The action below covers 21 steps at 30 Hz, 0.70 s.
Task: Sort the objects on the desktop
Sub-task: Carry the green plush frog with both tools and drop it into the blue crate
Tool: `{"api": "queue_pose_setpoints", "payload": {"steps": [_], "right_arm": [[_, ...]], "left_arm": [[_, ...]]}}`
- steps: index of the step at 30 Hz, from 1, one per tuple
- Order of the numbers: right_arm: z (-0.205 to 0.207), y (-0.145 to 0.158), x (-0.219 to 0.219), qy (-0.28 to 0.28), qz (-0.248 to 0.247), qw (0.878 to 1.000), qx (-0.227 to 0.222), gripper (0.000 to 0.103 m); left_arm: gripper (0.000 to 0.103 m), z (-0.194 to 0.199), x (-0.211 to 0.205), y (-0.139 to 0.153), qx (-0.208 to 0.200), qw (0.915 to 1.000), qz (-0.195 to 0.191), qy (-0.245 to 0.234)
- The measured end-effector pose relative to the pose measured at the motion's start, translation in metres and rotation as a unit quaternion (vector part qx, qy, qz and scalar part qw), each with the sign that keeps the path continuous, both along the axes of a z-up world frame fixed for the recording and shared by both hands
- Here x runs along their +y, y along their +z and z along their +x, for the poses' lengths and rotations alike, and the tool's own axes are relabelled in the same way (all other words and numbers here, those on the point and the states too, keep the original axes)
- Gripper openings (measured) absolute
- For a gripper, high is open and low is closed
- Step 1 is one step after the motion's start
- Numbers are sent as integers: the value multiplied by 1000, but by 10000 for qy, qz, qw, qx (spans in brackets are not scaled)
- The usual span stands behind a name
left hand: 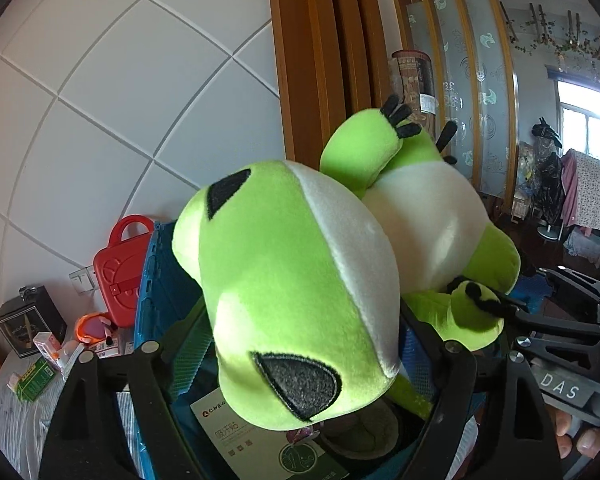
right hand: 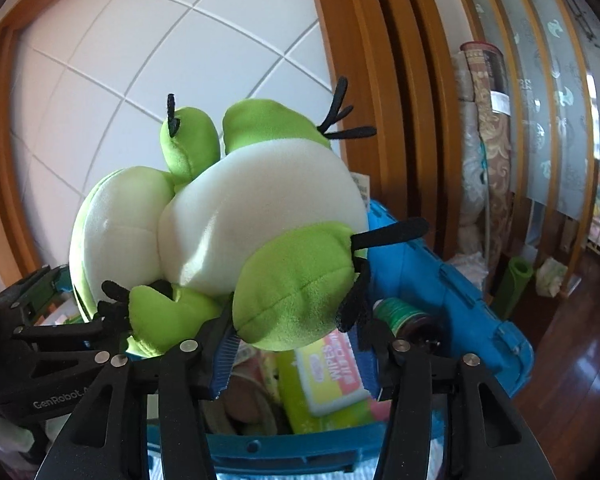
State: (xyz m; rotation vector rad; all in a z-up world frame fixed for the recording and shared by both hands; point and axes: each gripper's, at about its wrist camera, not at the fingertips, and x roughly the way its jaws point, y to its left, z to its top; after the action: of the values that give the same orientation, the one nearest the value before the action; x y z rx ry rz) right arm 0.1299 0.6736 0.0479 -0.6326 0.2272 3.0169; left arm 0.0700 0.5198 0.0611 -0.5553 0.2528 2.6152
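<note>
1. The blue crate [right hand: 440, 276] stands on the counter [left hand: 16, 420], which carries a pale striped cloth.
2. The plush frog [left hand: 300, 260], green with a white belly, is right above the open crate, lying on its side, head toward the left gripper and legs toward the right gripper.
3. The left gripper [left hand: 302, 348] is released: the head of the frog is between its fingers, but a gap shows on both sides.
4. The right gripper [right hand: 296, 332] has one foot of the frog between its fingers. I cannot tell if the pads press on it.
5. Inside the crate lie a pack of wipes [right hand: 332, 372], a green roll [right hand: 396, 308] and a white-and-green carton [left hand: 260, 440].
6. Left of the crate, a red case [left hand: 120, 268] leans at the wall; further left stand a black box [left hand: 28, 320] and several small cartons [left hand: 32, 384].
7. Behind the crate is a white panelled wall [left hand: 120, 80] in a wooden frame.
8. Right of the crate are frosted glass panels [right hand: 540, 120], a rolled carpet [right hand: 484, 120] and a dark wooden floor [right hand: 572, 340].
9. Far right of the crate, a window [left hand: 584, 120] and hanging clothes [left hand: 592, 196] are seen.
</note>
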Motion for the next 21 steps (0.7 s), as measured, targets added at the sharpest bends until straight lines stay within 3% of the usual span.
{"api": "queue_pose_setpoints", "payload": {"steps": [1, 5, 6, 9, 21], "right_arm": [[-3, -2, 4, -91, 43, 9999, -17, 57], [-10, -8, 17, -379, 174, 9991, -107, 96], [-10, -10, 21, -366, 149, 9992, -84, 98], [-8, -12, 28, -370, 78, 9993, -80, 103], [-7, -21, 10, -106, 243, 9995, -196, 103]], "left_arm": [[84, -1, 2, -1, -14, 10000, -24, 51], [84, -5, 2, 0, 62, 9993, -89, 357], [84, -9, -1, -1, 60, 9992, -92, 372], [84, -3, -4, -1, 127, 9986, -116, 499], [84, 22, -48, -1, 312, 9920, 55, 1219]]}}
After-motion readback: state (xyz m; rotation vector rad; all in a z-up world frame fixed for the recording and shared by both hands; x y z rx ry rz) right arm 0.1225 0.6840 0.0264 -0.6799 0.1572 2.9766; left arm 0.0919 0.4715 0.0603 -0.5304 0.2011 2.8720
